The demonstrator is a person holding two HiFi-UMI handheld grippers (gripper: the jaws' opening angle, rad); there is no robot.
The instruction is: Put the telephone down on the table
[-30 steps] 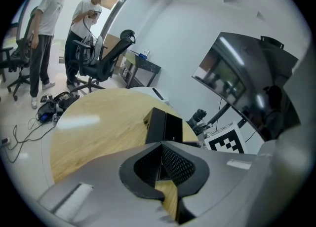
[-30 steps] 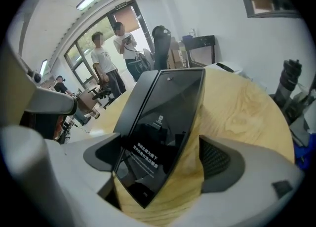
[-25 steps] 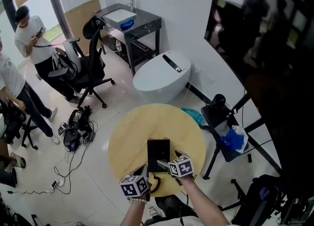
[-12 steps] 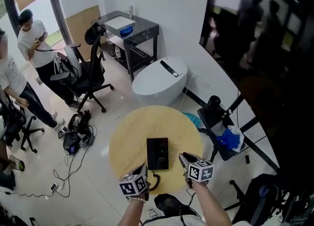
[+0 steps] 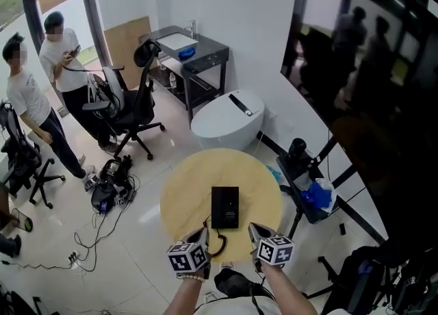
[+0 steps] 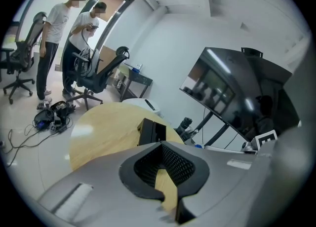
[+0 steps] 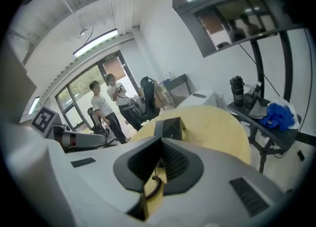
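The black telephone [image 5: 225, 207] lies flat on the round wooden table [image 5: 195, 177], its coiled cord [image 5: 217, 244] trailing off its near end. Neither gripper touches it. My left gripper [image 5: 202, 234] hangs above the table's near edge, left of the cord, jaws together and empty. My right gripper [image 5: 254, 229] is just right of the cord, shut on nothing. In the left gripper view the telephone [image 6: 152, 131] sits beyond the gripper [image 6: 162, 144]. The right gripper view shows the telephone [image 7: 168, 128] and cord [image 7: 157, 181] past its gripper [image 7: 160, 139].
A white oval fixture [image 5: 226, 116] stands behind the table, with a dark sink stand [image 5: 188, 46] further back. A black office chair [image 5: 133, 105], two people [image 5: 58, 53] and bags with cables [image 5: 106, 187] are at left. A stand holding blue cloth [image 5: 311, 194] is at right.
My right gripper drew back off the telephone toward the near right and its jaws closed. Both grippers rose toward the camera. The telephone stayed on the table.
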